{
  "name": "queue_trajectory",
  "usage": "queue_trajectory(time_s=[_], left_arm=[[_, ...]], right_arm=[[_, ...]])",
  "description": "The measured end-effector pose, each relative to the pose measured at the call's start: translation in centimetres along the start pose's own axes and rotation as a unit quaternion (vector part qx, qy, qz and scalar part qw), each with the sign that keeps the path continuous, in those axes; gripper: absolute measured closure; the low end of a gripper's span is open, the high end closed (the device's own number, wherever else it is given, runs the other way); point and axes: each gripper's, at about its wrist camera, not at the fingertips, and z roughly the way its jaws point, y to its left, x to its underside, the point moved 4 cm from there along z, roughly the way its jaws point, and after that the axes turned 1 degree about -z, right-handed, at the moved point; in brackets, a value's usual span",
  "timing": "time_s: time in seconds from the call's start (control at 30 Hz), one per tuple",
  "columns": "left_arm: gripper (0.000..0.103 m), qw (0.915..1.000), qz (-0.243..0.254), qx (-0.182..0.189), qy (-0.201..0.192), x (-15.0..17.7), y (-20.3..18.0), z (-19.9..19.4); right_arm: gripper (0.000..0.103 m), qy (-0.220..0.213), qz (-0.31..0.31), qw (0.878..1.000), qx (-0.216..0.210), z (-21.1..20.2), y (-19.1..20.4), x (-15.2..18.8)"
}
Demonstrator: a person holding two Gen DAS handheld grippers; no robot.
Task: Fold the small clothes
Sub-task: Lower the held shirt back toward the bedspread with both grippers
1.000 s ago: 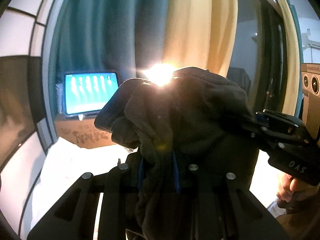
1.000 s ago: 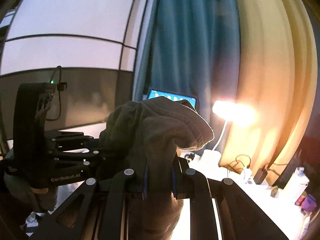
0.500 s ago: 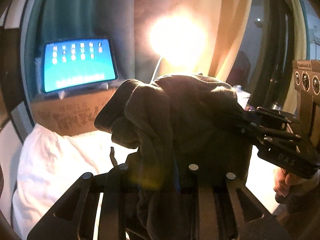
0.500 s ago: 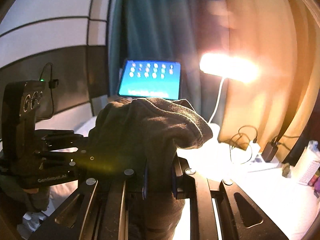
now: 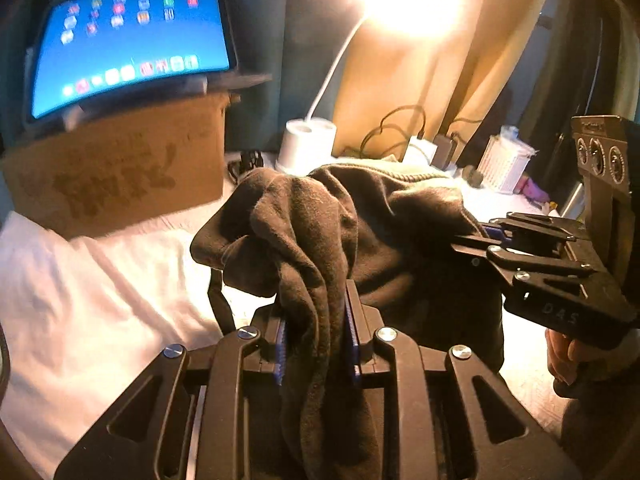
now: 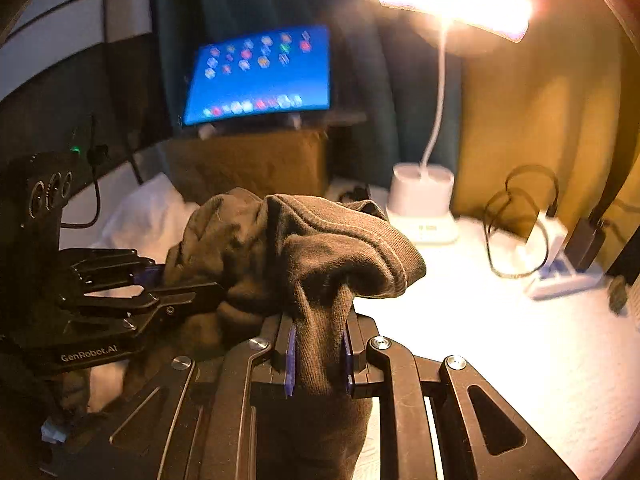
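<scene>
Both grippers, left (image 5: 314, 344) and right (image 6: 318, 354), have dropped tableward, clamping the dark garment (image 5: 360, 216), its lower part hidden.

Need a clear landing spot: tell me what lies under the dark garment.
Under the dark garment, held by both grippers, only white bedding shows around it. The spot directly beneath is covered.
</scene>
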Motion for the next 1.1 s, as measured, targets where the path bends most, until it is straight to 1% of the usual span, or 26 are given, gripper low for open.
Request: queue_trajectory(time_s=[0.1, 0.17, 0.3, 0.4, 0.43, 0.47, 0.53, 0.67, 0.73, 0.8, 0.83, 0.9, 0.97, 1.07, 1.1], left_arm=[[0.081, 0.9996, -0.001, 0.0, 0.028, 0.4, 0.7, 2.3], [0.081, 0.9989, -0.011, -0.001, 0.045, 0.6, 1.4, 3.6], [0.081, 0.9966, -0.028, -0.001, 0.077, 0.7, 2.2, 5.4], [0.079, 0.9948, -0.046, 0.005, 0.091, 0.5, 2.7, 5.8], [0.077, 0.9943, -0.051, 0.005, 0.093, 0.5, 2.9, 5.7], [0.077, 0.9938, -0.057, 0.006, 0.095, 0.4, 3.1, 5.7], [0.077, 0.9929, -0.065, 0.01, 0.099, 0.2, 3.4, 5.8], [0.077, 0.9926, -0.068, 0.009, 0.1, -0.2, 3.5, 5.9], [0.076, 0.993, -0.068, 0.007, 0.096, -0.6, 3.5, 5.8], [0.073, 0.9932, -0.062, -0.005, 0.098, -0.6, 3.8, 6.0], [0.072, 0.9929, -0.058, -0.013, 0.102, -0.5, 3.9, 6.3], [0.071, 0.9916, -0.058, -0.02, 0.114, -0.1, 4.3, 6.7], [0.064, 0.9919, -0.055, -0.029, 0.111, -0.1, 4.5, 6.6], [0.063, 0.9927, -0.042, -0.044, 0.105, -0.2, 4.7, 6.3], [0.063, 0.9926, -0.04, -0.049, 0.103, -0.3, 4.6, 6.2]], right_arm=[[0.086, 0.029, 0.009, 1.0, -0.005, 2.1, -1.0, 0.9], [0.086, 0.047, 0.019, 0.999, -0.009, 3.6, -1.8, 1.7], [0.085, 0.082, 0.054, 0.995, -0.032, 5.9, -3.1, 3.0], [0.076, 0.111, 0.084, 0.989, -0.044, 7.5, -4.2, 3.8], [0.069, 0.123, 0.097, 0.986, -0.053, 8.1, -4.6, 4.2], [0.067, 0.128, 0.109, 0.984, -0.061, 8.4, -5.0, 4.4], [0.064, 0.123, 0.133, 0.98, -0.085, 8.7, -5.7, 4.1], [0.064, 0.121, 0.163, 0.973, -0.114, 9.7, -6.8, 3.3], [0.064, 0.112, 0.165, 0.974, -0.109, 9.9, -7.3, 2.8], [0.064, 0.099, 0.157, 0.978, -0.095, 9.9, -7.7, 2.4], [0.064, 0.099, 0.145, 0.982, -0.074, 10.0, -7.8, 2.5], [0.064, 0.093, 0.126, 0.986, -0.052, 10.1, -7.9, 2.4], [0.064, 0.091, 0.111, 0.989, -0.025, 9.8, -8.0, 2.5], [0.064, 0.092, 0.096, 0.991, 0.013, 9.4, -8.3, 2.8], [0.064, 0.092, 0.091, 0.991, 0.02, 9.2, -8.6, 3.0]])
